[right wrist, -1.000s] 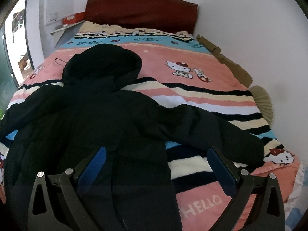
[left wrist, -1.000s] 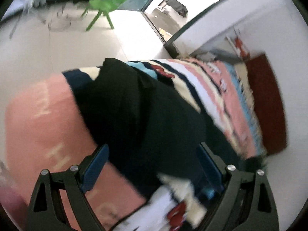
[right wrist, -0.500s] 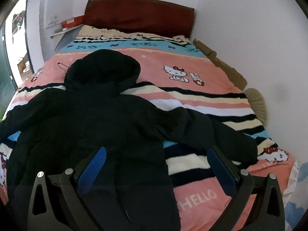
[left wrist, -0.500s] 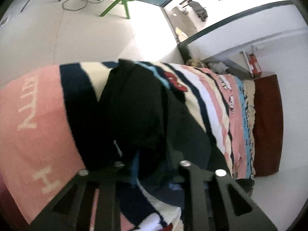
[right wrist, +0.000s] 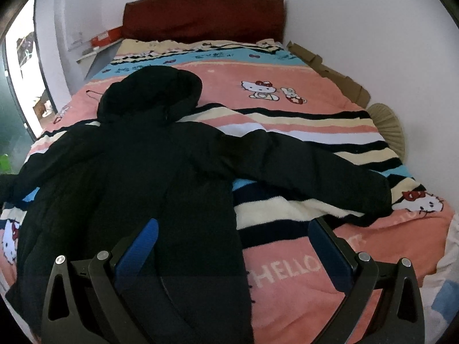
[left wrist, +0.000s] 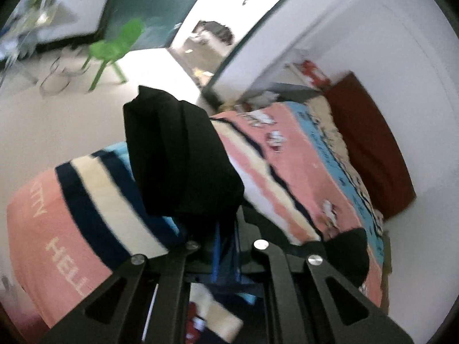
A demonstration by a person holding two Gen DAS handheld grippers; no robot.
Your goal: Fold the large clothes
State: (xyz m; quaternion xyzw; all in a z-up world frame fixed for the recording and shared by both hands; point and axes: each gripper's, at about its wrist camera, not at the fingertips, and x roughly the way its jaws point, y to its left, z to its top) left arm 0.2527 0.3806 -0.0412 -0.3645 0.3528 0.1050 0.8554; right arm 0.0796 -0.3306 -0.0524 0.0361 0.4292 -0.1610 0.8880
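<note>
A black hooded jacket (right wrist: 143, 172) lies spread on the bed, hood (right wrist: 152, 91) toward the headboard. One sleeve (right wrist: 315, 172) stretches out to the right. In the left wrist view my left gripper (left wrist: 226, 229) has its jaws closing, with the other black sleeve (left wrist: 178, 157) pinched between the blue pads. That sleeve is lifted off the blanket and stands up in a bunch. My right gripper (right wrist: 233, 226) hangs open over the jacket's lower edge and the striped blanket, with nothing gripped.
The bed carries a pink striped cartoon blanket (right wrist: 287, 86) and ends at a dark red headboard (right wrist: 200, 14). A white wall, cardboard (right wrist: 330, 71) and a fan (right wrist: 387, 126) line its right side. A green chair (left wrist: 114, 48) stands on the floor beyond the left edge.
My left gripper went from wide open over the sleeve to closed on it, then rose with the sleeve lifted off the bed. The right gripper shifted slightly and stayed open.
</note>
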